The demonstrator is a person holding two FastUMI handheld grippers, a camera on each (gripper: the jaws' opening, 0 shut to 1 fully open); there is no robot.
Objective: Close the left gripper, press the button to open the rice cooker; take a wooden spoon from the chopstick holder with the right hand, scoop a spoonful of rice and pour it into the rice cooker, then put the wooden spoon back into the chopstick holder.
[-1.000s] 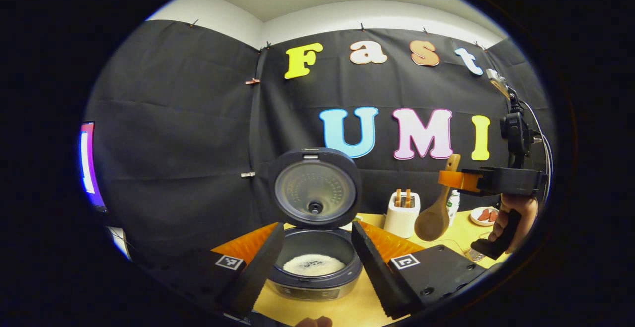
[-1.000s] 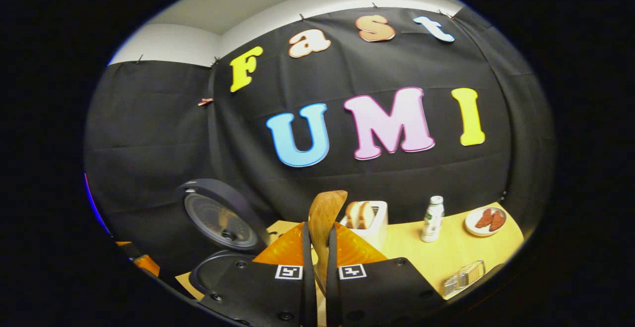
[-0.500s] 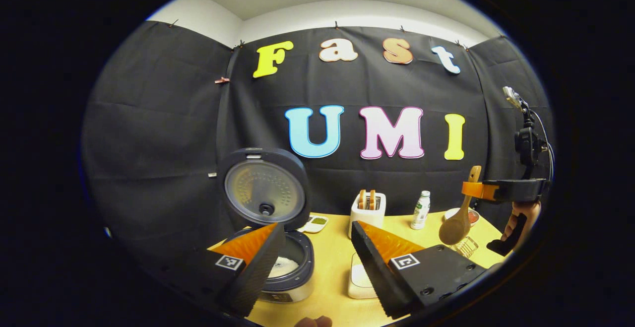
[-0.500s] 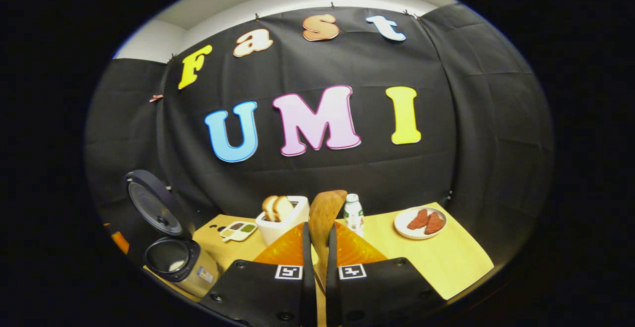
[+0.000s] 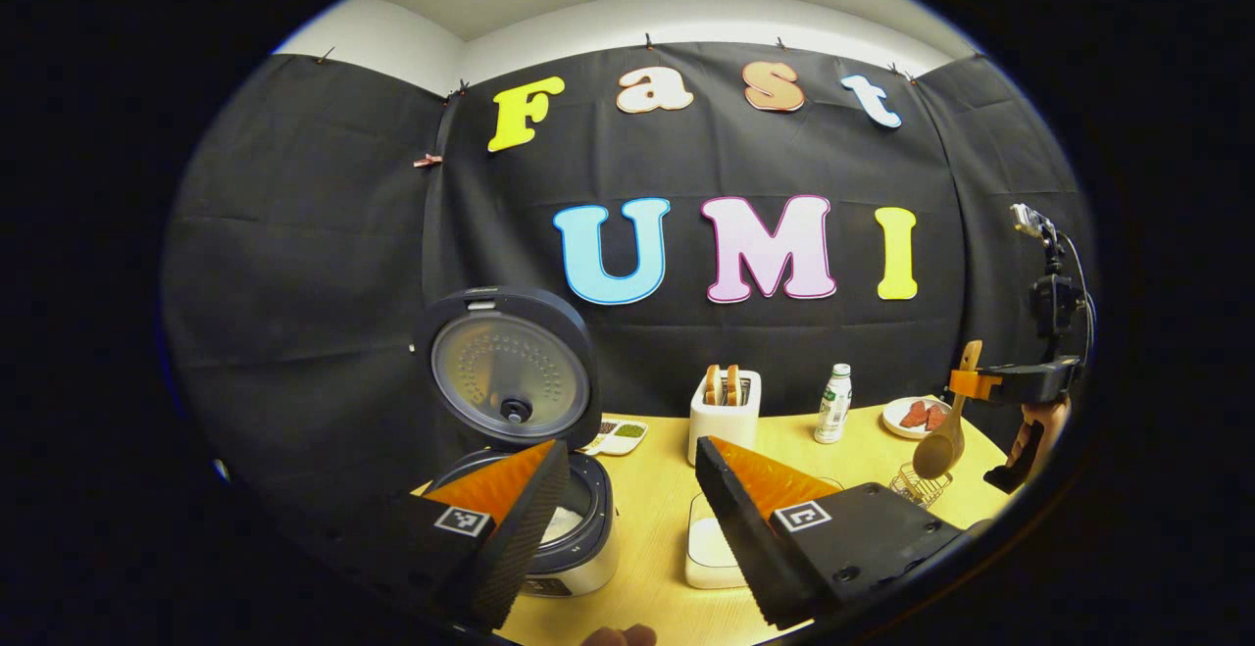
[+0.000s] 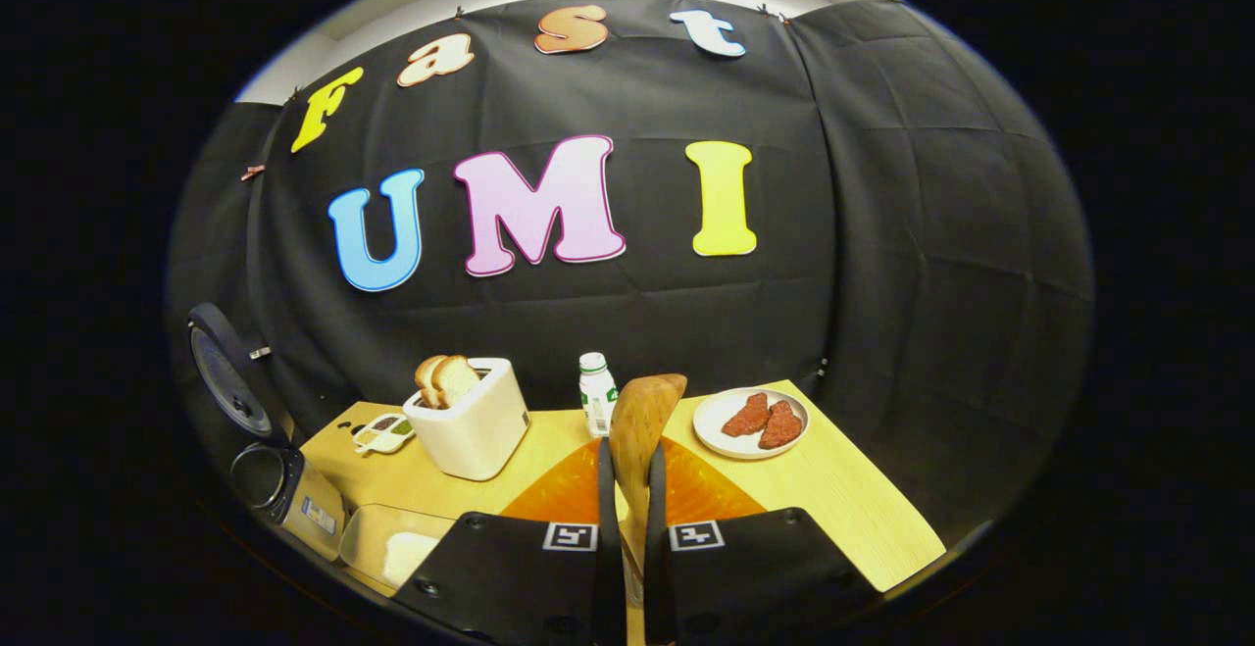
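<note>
Already open, the rice cooker (image 5: 534, 519) sits at the lower left of the left gripper view with its round lid (image 5: 510, 367) tipped upright behind the pot, and a patch of white rice (image 5: 561, 521) shows inside the dark inner bowl. Just to its right on the yellow surface (image 5: 657, 489) lies a shallow white container (image 5: 708, 548), partly hidden by a finger, so its contents cannot be told here. The left hand-held gripper (image 5: 627, 528) is released, its two fingers spread wide with the cooker and that container showing between them. Farther back stand a white toaster (image 5: 725, 415) with two slices of bread in its slots, a small divided dish (image 5: 618, 435) with dark and green contents, a white bottle (image 5: 834, 403) and a white plate (image 5: 914, 418) carrying two reddish pieces. At the right edge, the right hand-held gripper (image 5: 966, 383) is clenched on the handle of the wooden spoon (image 5: 941, 445), whose bowl hangs downward just above a wire chopstick holder (image 5: 917, 485); a hand (image 5: 1029, 435) grips the tool below. In the right gripper view, the right gripper's fingers (image 6: 600, 528) press on the spoon handle, which rises between them at bottom centre, with the toaster to the left, the plate to the right and the cooker at the far left edge.
</note>
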